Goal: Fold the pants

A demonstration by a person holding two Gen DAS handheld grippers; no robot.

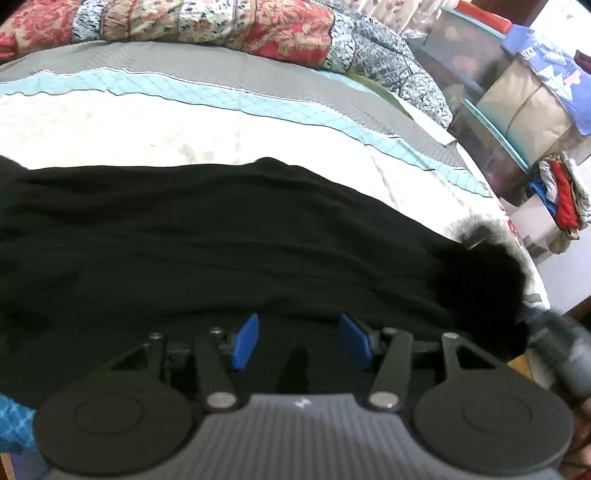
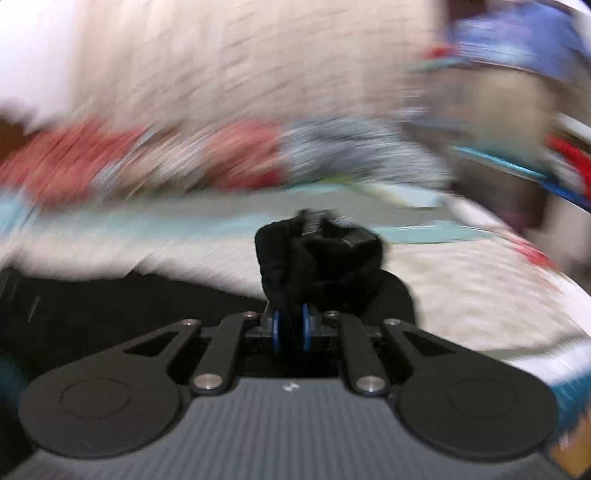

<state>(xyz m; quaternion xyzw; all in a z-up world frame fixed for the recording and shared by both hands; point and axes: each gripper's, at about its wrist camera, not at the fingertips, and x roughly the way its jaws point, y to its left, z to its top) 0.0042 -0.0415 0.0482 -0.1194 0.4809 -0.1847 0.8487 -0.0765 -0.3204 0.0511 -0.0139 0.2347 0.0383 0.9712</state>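
Observation:
Black pants (image 1: 207, 240) lie spread across the white bed cover (image 1: 129, 125) in the left wrist view. My left gripper (image 1: 301, 341) is open just above their near edge, its blue pads (image 1: 245, 341) apart with only cloth beneath. My right gripper (image 2: 290, 328) is shut on a bunched end of the pants (image 2: 317, 266) and holds it lifted above the bed; that view is blurred by motion. The right gripper (image 1: 554, 343) also shows blurred at the right of the left wrist view, with the bunched cloth (image 1: 480, 277) over it.
A patchwork quilt (image 1: 258, 26) lies along the far side of the bed, with a grey and turquoise striped blanket (image 1: 221, 74) in front of it. Storage bins (image 1: 480, 74) and a pile of folded clothes (image 1: 561, 199) stand past the bed's right edge.

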